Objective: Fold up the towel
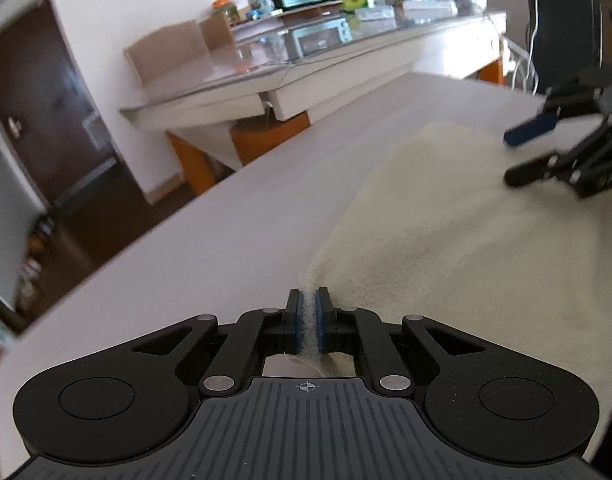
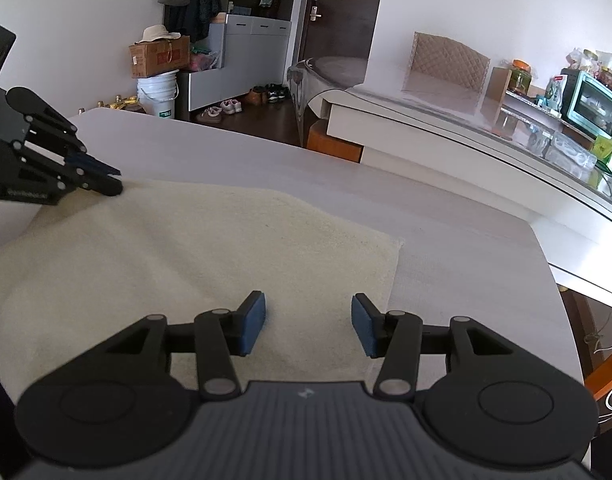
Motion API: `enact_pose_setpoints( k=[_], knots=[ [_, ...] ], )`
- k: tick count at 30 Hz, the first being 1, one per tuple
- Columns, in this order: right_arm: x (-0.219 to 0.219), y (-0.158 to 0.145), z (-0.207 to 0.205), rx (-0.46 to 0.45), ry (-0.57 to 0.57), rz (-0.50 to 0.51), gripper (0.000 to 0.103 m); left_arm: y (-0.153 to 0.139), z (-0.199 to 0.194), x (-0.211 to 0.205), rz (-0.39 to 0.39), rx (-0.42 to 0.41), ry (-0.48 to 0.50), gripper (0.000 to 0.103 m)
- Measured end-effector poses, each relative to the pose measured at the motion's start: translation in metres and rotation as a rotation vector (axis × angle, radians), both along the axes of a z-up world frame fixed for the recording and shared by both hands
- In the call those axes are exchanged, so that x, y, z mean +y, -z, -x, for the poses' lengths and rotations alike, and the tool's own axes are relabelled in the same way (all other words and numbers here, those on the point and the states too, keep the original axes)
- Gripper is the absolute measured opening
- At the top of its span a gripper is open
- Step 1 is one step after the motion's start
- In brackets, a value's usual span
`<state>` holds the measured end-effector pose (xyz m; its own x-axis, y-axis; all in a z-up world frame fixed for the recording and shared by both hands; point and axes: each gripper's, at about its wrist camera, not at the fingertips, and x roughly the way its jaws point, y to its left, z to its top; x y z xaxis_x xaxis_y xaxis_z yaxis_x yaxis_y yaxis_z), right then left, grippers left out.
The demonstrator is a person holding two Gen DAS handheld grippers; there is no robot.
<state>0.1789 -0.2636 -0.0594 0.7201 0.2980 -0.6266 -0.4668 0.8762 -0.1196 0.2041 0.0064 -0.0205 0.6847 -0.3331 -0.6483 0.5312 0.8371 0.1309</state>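
White tabletop fills the foreground, with a cluttered counter behind it and a dark doorway beyond. Spread flat on the table lies the cream towel, its far edge near the table's middle and its right edge just short of bare surface.

At the towel's near left corner, the left gripper has its blue pads pinched on a thin ridge of cloth; fibres show in the narrow slit between them. Over the towel's near right part, the right gripper hovers with its pads standing well apart and nothing between them, only flat towel below.

Risk lies mostly in the imbalance. If the left hand lifts before the right has taken its corner, the towel is likely to drag and skew, and the fold will come out crooked. The right pads sit inboard of the towel's right edge, so closing there could bunch up a pleat rather than catch the corner. The left grip holds only a little cloth; a quick pull may slip it free. Pressing the right fingers down on the smooth table may also push the towel sideways.
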Motion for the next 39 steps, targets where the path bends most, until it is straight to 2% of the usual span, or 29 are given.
enact_pose_setpoints(
  k=[2, 3, 6, 9, 13, 19, 21, 26, 28, 35, 39],
  knots=[
    [0.001, 0.0, 0.002, -0.003, -0.001, 0.005, 0.051, -0.006, -0.004, 0.012, 0.081, 0.007, -0.043, 0.023],
    [0.001, 0.0, 0.003, -0.003, -0.001, 0.004, 0.051, -0.007, -0.007, 0.015, 0.083, 0.001, -0.07, 0.026],
    [-0.001, -0.001, 0.005, -0.001, 0.002, 0.002, 0.051, -0.003, -0.021, 0.015, 0.023, -0.004, -0.121, 0.024],
    [-0.002, -0.001, 0.006, 0.0, 0.008, 0.0, 0.053, 0.004, -0.03, 0.009, 0.006, 0.03, -0.083, 0.024],
    [-0.005, -0.001, 0.007, 0.0, 0.02, -0.002, 0.06, 0.004, -0.023, -0.001, 0.056, 0.052, -0.003, 0.024],
    [-0.006, -0.001, 0.005, -0.001, 0.022, -0.003, 0.061, 0.005, -0.018, -0.005, 0.079, 0.072, 0.067, 0.025],
    [-0.005, -0.001, 0.006, -0.004, 0.021, 0.002, 0.061, 0.003, -0.016, -0.005, 0.1, 0.08, 0.087, 0.028],
    [-0.006, 0.0, 0.006, -0.006, 0.026, 0.0, 0.062, 0.0, -0.008, -0.014, 0.077, 0.08, 0.134, 0.03],
    [-0.006, 0.0, 0.006, -0.006, 0.027, -0.001, 0.062, -0.002, -0.003, -0.016, 0.075, 0.07, 0.143, 0.035],
    [-0.006, 0.0, 0.007, -0.009, 0.031, 0.0, 0.064, -0.001, 0.012, -0.026, 0.047, 0.077, 0.191, 0.035],
    [-0.005, 0.001, 0.009, -0.014, 0.033, 0.004, 0.064, 0.001, 0.015, -0.029, 0.07, 0.09, 0.197, 0.036]
  ],
)
